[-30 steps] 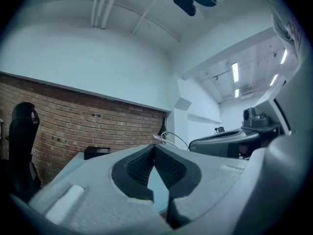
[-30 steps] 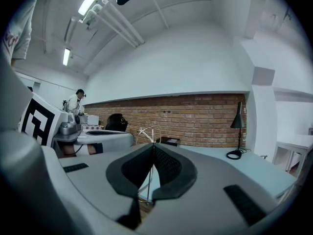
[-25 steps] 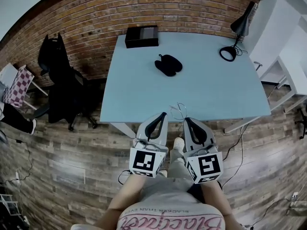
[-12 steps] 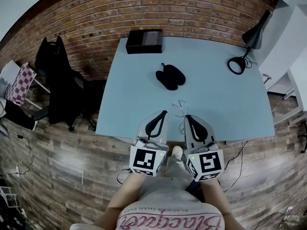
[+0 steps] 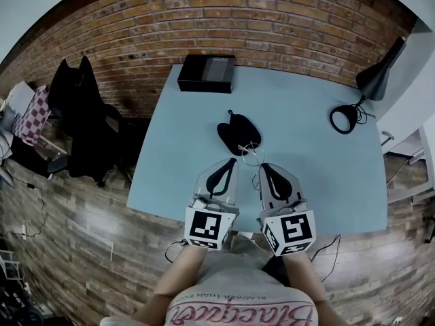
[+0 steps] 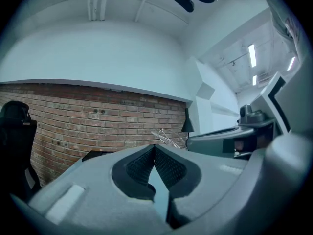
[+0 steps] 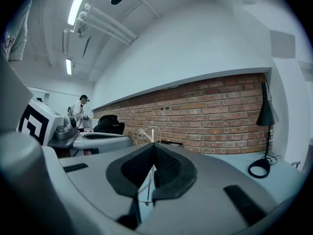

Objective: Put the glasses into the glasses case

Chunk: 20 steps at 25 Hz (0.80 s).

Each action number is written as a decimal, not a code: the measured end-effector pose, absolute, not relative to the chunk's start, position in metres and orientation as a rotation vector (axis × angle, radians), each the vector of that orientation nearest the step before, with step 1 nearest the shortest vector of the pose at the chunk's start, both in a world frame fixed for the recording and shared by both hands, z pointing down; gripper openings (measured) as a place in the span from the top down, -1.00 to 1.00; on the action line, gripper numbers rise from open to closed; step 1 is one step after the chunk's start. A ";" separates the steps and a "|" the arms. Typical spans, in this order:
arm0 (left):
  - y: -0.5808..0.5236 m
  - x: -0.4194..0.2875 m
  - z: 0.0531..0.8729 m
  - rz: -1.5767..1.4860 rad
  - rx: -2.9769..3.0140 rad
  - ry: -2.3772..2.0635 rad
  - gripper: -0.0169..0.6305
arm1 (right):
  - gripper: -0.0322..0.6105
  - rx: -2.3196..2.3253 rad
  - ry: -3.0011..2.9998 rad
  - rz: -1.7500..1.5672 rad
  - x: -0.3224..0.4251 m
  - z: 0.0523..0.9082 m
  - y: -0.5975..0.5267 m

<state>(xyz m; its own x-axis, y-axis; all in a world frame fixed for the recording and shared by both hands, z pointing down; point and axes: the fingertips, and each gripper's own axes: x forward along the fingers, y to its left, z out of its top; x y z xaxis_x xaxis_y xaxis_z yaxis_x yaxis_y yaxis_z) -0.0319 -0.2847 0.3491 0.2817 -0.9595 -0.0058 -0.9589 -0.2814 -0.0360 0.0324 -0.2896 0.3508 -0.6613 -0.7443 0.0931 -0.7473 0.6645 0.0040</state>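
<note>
Left gripper (image 5: 232, 161) of mine hovers over the blue table (image 5: 170, 168), clenched on nothing. Just beyond it, the black glasses case (image 5: 237, 131) lies on the tabletop. My right gripper (image 5: 263, 167) pinches the wire glasses (image 5: 252, 154) by one arm, with the lenses at the case's near edge.

- Bare table (image 5: 312, 175) surface was recorded to the right of the glasses case (image 5: 238, 132) and along its left side.
- A black box (image 5: 206, 73) was noted at the far edge, well apart from the case.
- A desk lamp (image 5: 377, 80) was found occupying the far right corner.
- The far side was closed off by a brick wall (image 5: 272, 19).
- The near approach to the case was taken up by the left gripper (image 5: 232, 160) and right gripper (image 5: 262, 166), held side by side.
</note>
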 end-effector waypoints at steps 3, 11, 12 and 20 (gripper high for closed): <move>-0.303 -0.033 0.354 -0.044 -2.469 1.917 0.93 | 0.86 1.197 -2.802 0.070 0.032 0.353 -0.310; -0.337 -0.040 0.368 -0.096 -2.433 2.001 0.93 | 0.86 1.106 -2.790 0.061 0.024 0.366 -0.351; -0.341 -0.041 0.370 -0.101 -2.428 2.006 0.93 | 0.86 1.104 -2.784 0.063 0.023 0.369 -0.355; -0.374 -0.056 0.380 -0.110 -2.425 1.995 0.93 | 0.86 1.120 -2.724 0.063 0.009 0.388 -0.382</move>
